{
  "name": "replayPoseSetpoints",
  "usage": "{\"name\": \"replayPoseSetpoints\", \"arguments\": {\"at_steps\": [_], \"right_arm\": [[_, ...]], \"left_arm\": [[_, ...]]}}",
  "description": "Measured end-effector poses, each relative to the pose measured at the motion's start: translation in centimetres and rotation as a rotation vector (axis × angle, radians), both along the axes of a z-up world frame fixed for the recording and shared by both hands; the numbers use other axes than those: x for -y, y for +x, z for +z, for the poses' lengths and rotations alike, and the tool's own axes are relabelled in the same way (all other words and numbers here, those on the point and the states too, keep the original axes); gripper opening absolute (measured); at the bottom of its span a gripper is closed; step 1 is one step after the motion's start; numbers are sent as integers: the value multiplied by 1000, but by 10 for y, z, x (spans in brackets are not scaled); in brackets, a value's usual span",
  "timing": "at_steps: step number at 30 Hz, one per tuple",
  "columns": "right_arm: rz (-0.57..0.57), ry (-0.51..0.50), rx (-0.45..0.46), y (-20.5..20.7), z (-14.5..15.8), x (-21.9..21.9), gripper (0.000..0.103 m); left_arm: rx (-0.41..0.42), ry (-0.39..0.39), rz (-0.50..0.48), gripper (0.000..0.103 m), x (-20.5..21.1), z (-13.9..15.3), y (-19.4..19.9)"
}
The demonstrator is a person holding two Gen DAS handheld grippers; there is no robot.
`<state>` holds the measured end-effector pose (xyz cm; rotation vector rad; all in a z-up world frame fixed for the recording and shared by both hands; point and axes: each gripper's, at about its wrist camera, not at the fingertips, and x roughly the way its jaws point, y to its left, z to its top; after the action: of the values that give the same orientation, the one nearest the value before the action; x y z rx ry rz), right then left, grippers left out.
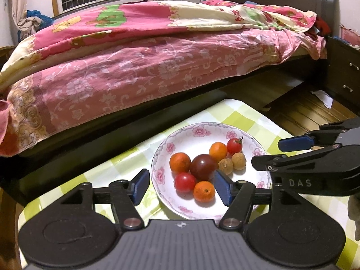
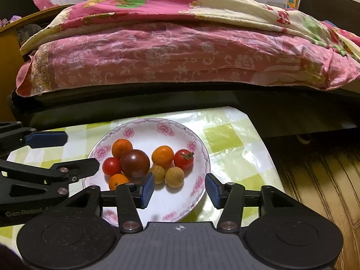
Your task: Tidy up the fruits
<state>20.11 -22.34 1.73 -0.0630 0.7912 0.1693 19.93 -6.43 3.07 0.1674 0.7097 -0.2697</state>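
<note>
Nearest the left wrist camera, the left gripper (image 1: 181, 185) hangs low over the near rim of the plate (image 1: 203, 129), its blue pads (image 1: 140, 186) spread wide apart with nothing between them. One pad sits outside the plate's left rim; the other sits over its inner floor.

All the fruits lie on this white, round plate with pink flowers around its border. It stands on the green-and-white checked tablecloth (image 1: 238, 114), just in front of the bed (image 1: 135, 72) with its pink floral cover. A large dark maroon tomato (image 1: 203, 167) sits in the middle of the cluster. Touching it are a red-orange fruit (image 1: 180, 162) to the left, a red cherry tomato (image 1: 185, 181) and a small orange (image 1: 204, 191) on the near side. Behind lie another small orange (image 1: 217, 151) and a red cherry tomato with its green stem (image 1: 234, 145) pointing up and to the right. Two tan, rough-skinned longans (image 1: 225, 166) rest side by side at the right. The fruits are nearly round, so no long axis shows.

From the right wrist view, the right gripper (image 2: 180, 190) hovers over the plate's near right edge, fingers apart and empty, one pad (image 2: 147, 190) just in front of the maroon tomato and a longan.
</note>
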Motion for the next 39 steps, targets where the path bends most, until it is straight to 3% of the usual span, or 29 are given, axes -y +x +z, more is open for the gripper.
{"name": "replayPoseSetpoints", "arguments": {"at_steps": [21,31,39], "right_arm": [[-34,22,0,-35,9,1,52],[-66,33,3,-56,12,4,55],[-82,37,2,-73,15,5,55]], "left_arm": [[10,23,59,89,0,-2,-24],[26,40,96,103,2,-2,-44],[26,33,107,103,2,1,-58]]}}
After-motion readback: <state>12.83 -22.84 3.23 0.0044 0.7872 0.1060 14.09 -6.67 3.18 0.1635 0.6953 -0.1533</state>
